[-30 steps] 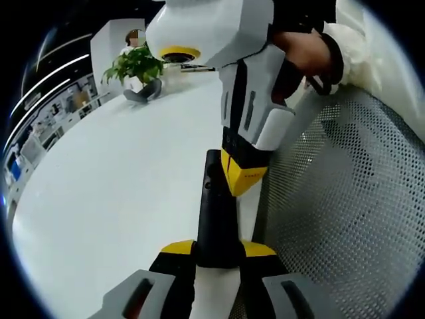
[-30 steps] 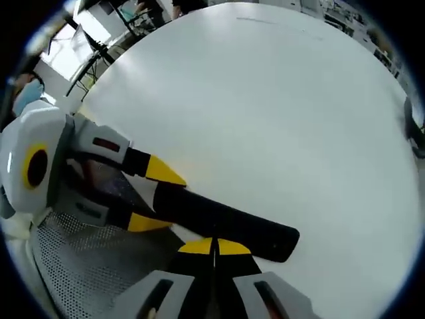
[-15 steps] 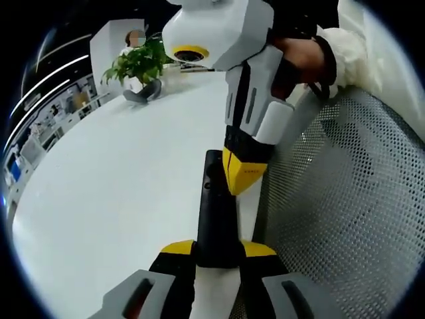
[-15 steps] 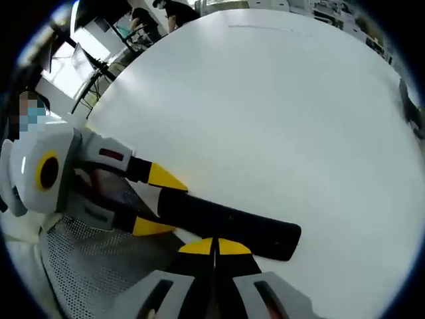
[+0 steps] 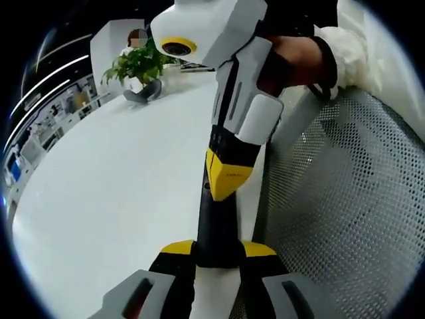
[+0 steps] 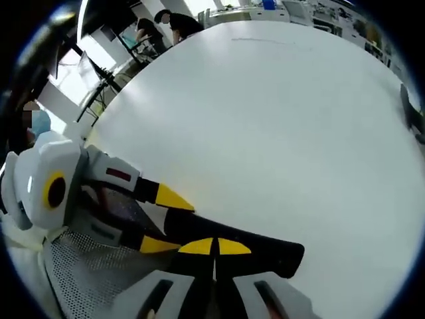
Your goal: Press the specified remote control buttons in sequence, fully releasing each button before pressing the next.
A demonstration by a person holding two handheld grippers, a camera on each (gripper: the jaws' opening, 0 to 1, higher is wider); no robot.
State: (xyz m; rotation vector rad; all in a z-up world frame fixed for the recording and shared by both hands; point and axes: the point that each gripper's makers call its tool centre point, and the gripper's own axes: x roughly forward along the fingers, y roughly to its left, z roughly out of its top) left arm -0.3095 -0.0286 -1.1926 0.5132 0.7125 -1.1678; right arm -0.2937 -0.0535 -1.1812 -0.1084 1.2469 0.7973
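Note:
A long black remote control (image 5: 216,222) lies along the edge of the white table (image 5: 113,186). My left gripper (image 5: 218,248) is shut on its near end, one yellow tip on each side. My right gripper (image 5: 224,187) comes down from above, held by a hand (image 5: 299,56), jaws shut, its yellow tips resting on the remote's top face about halfway along. In the right gripper view the shut right gripper (image 6: 214,247) overlaps the remote (image 6: 269,247), and the left gripper (image 6: 166,221) clamps the remote's left end.
A grey mesh chair back (image 5: 339,199) stands right beside the table edge, also seen as mesh (image 6: 73,272). A potted plant (image 5: 136,63) stands at the table's far end. People (image 6: 169,23) are beyond the table. A dark object (image 6: 413,116) sits at the right rim.
My right gripper has moved along the remote toward the left gripper and come down, so its shut tips now lie over the remote's face. The left gripper has held still.

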